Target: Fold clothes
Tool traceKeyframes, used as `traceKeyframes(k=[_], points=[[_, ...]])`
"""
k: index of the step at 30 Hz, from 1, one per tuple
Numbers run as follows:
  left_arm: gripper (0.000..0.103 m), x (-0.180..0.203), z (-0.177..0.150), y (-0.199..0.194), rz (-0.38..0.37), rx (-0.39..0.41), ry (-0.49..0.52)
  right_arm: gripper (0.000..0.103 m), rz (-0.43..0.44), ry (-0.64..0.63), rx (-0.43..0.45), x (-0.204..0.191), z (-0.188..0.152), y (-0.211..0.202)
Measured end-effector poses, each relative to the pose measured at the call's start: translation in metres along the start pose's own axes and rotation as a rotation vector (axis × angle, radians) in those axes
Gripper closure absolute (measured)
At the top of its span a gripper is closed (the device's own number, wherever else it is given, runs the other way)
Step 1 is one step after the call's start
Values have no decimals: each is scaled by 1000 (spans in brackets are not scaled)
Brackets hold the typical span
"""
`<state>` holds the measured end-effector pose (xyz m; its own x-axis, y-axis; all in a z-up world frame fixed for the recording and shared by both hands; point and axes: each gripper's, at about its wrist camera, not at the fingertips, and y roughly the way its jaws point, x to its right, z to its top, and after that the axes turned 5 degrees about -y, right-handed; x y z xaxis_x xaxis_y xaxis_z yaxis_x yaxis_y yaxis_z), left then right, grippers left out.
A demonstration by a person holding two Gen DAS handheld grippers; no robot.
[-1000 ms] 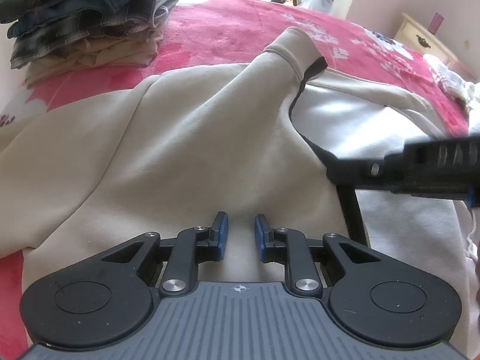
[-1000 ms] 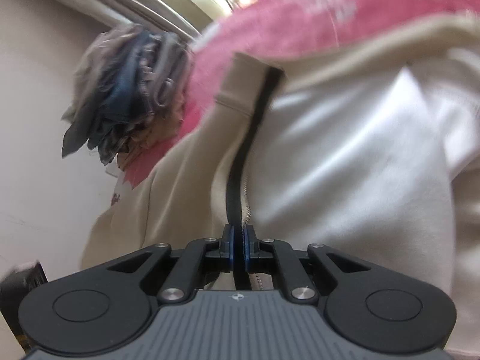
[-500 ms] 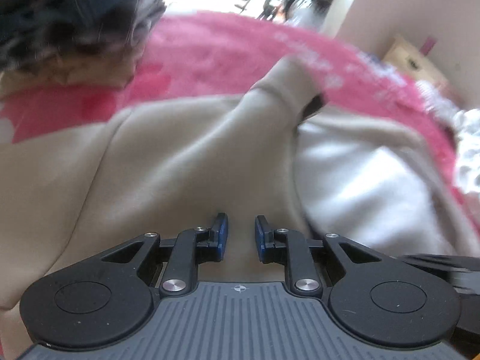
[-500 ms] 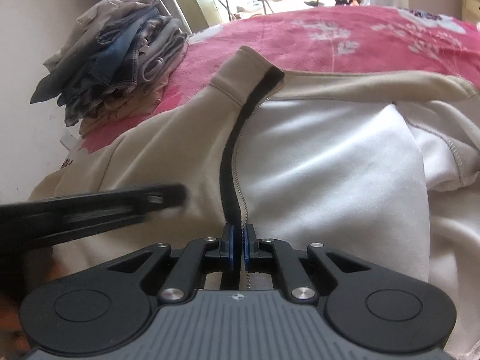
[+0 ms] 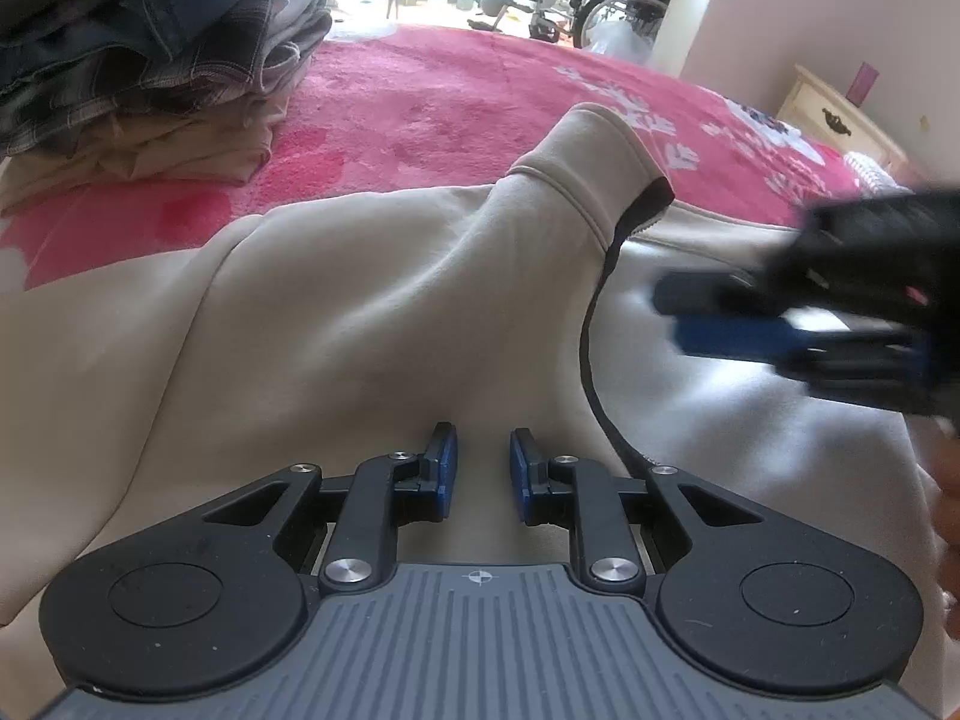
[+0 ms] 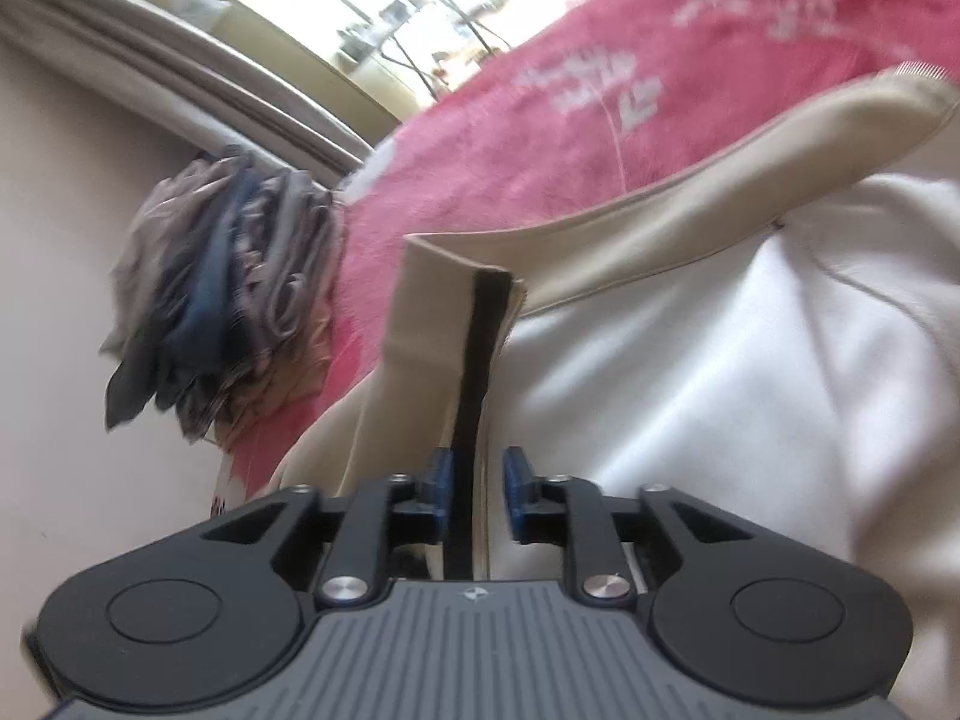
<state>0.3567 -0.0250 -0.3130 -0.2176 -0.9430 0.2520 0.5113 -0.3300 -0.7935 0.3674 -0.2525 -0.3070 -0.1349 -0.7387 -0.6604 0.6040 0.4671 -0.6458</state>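
A bed under a pink floral blanket point(image 5: 456, 114) carries everything here, and most of its near side is covered by a cream zip-front jacket point(image 5: 336, 324), lying open so the paler lining point(image 6: 690, 396) shows on one half. It looks like thick, soft fleece: light enough to lift by one edge, limp rather than stiff, likely to sag and drag its far half along, so the firm spots to pinch would be the collar or the taped zipper edge. Toward the bed's far left corner sits a stack of folded clothes point(image 5: 138, 54). The dark zipper band point(image 6: 474, 372) runs down from the raised collar point(image 5: 588, 162). The right gripper point(image 6: 474, 480) is opening, the band still between its pads but no longer pressed. The left gripper point(image 5: 483, 468) hovers narrowly parted over the cream front with nothing in it. Motion blur smears the right gripper in the left view, and the jacket's hem and sleeves are cut off.
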Motion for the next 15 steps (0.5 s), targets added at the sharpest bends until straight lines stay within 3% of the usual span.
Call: traceKeyframes(k=[3,15], points=[[83,0,0,1,1,3,1,64,13,16,-42,1,5,20],[83,0,-1,2,5,10,-6,65,55,86,10,10,13,48]])
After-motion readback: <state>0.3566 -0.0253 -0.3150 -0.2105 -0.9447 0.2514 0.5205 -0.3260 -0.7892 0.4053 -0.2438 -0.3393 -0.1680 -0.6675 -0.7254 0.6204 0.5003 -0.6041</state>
